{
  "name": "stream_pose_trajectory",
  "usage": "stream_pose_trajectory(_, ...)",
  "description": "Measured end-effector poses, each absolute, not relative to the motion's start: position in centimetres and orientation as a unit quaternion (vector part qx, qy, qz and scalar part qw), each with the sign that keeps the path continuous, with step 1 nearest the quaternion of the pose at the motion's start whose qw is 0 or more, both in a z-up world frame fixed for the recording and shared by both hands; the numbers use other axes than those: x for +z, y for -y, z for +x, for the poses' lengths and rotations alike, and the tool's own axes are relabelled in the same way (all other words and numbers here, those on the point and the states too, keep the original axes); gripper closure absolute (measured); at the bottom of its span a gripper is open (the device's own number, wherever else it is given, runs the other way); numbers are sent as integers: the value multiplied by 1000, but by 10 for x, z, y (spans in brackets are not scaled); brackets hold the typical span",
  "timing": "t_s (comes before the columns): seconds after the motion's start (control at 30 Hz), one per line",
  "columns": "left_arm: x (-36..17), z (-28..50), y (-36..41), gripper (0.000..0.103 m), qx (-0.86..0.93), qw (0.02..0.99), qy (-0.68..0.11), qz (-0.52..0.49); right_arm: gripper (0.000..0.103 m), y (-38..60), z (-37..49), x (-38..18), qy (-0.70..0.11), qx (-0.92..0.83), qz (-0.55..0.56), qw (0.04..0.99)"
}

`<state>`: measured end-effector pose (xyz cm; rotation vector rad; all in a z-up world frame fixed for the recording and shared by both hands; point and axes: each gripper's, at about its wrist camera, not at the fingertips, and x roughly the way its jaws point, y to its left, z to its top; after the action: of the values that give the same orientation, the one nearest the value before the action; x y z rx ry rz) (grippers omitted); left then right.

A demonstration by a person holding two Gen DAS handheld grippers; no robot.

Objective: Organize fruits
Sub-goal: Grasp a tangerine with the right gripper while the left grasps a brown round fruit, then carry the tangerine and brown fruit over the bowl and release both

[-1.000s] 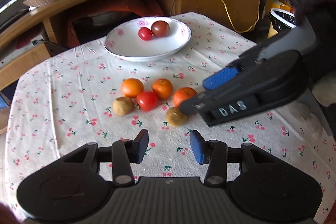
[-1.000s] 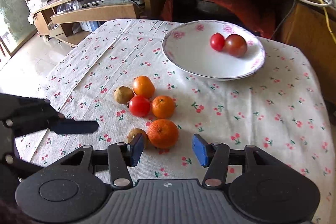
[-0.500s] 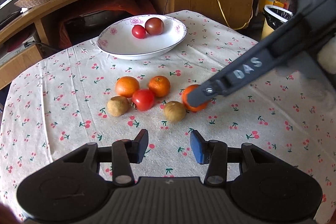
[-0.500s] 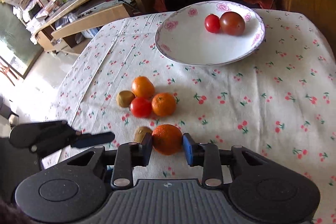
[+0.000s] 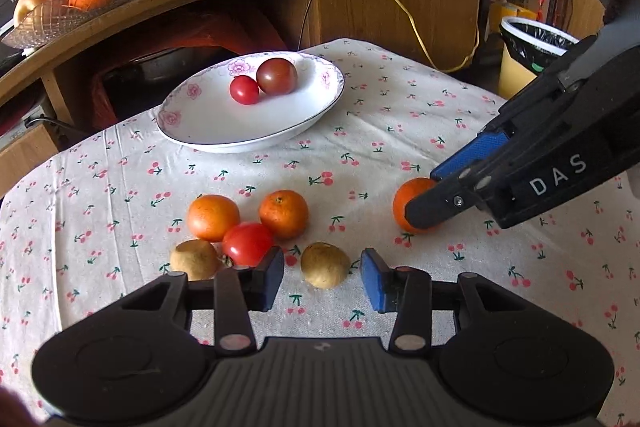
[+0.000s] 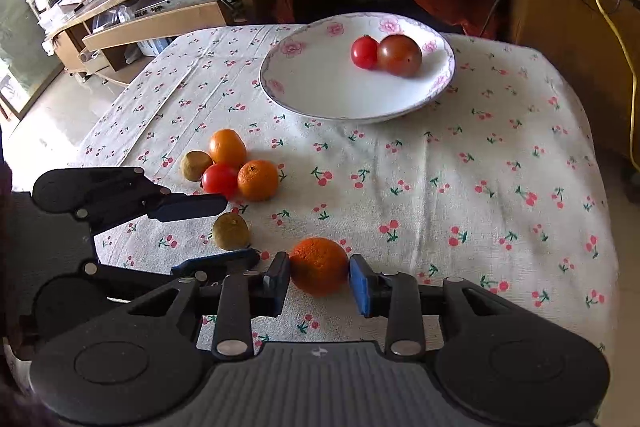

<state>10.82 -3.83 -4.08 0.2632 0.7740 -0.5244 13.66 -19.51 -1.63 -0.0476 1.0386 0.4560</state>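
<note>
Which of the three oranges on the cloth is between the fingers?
The round orange mandarin set apart from the fruit cluster, between the right gripper's fingers. The other two mandarins sit untouched beside the red tomato.

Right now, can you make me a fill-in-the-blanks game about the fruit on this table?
1. The plate holds ___ tomatoes.
2. The right tongs grip an ___.
3. The left tongs sit open around a ___ fruit.
4. The tablecloth is printed with little ___.

Missing words: two; orange; brown; cherries
</note>
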Motion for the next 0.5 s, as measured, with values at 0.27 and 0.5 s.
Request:
stream_pose_trajectory(0.27,-38,98,39,69,-258,885,-363,138,57,189,135,-21,-484,214,-52,847)
stream_pose_trajectory(0.5,-38,91,39,68,-260,882,-357,164,58,179,136,-20,-474,229,-68,847)
